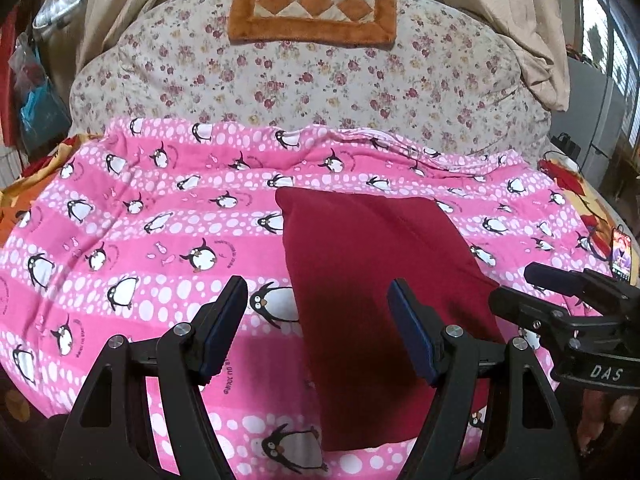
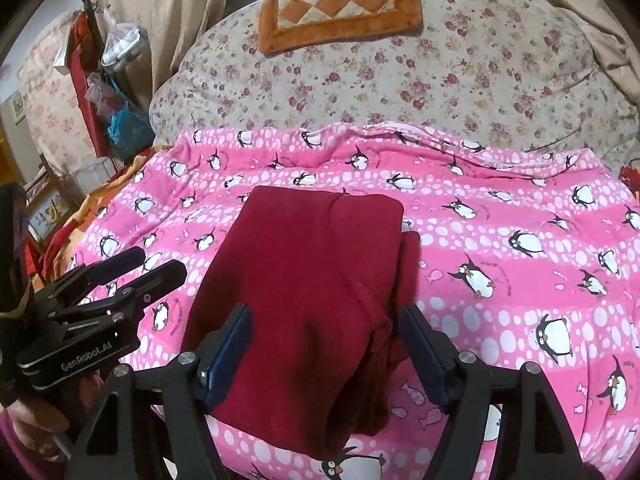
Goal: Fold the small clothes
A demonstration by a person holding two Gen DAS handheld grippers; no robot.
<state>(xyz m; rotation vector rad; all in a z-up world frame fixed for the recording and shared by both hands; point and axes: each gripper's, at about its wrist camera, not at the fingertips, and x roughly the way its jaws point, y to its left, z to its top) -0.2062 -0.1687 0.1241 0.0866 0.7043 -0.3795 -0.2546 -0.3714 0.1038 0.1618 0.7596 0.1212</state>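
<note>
Left wrist view: left gripper (image 1: 318,294) released, jaws standing wide with nothing pressed between the pads; its right finger (image 1: 412,336) hangs over the near part of the folded red garment (image 1: 372,256), its left finger over the pink penguin blanket (image 1: 132,216). The garment lies flat on the blanket, a long folded rectangle running from centre down toward 6 o'clock, slightly skewed. Right gripper (image 1: 520,286) enters at 3 o'clock, just beside the garment's right edge, apart from it; from this angle its jaws look parted. A phone (image 1: 621,256) with a lit screen lies at the 3 o'clock edge. A floral quilt (image 1: 304,80) sits beyond the blanket toward 12 o'clock, with an orange checkered mat (image 1: 316,8) on top. Right wrist view: right gripper (image 2: 326,322) released, jaws wide, nothing clamped; the near end of the red garment (image 2: 312,272) lies below and between the fingers, with a looser layered fold along its right edge at about 5 o'clock. Left gripper (image 2: 160,266) shows at 9 o'clock, fingers parted, over the blanket (image 2: 520,288) just left of the garment, held by a hand (image 2: 40,420) at 8 o'clock.
</note>
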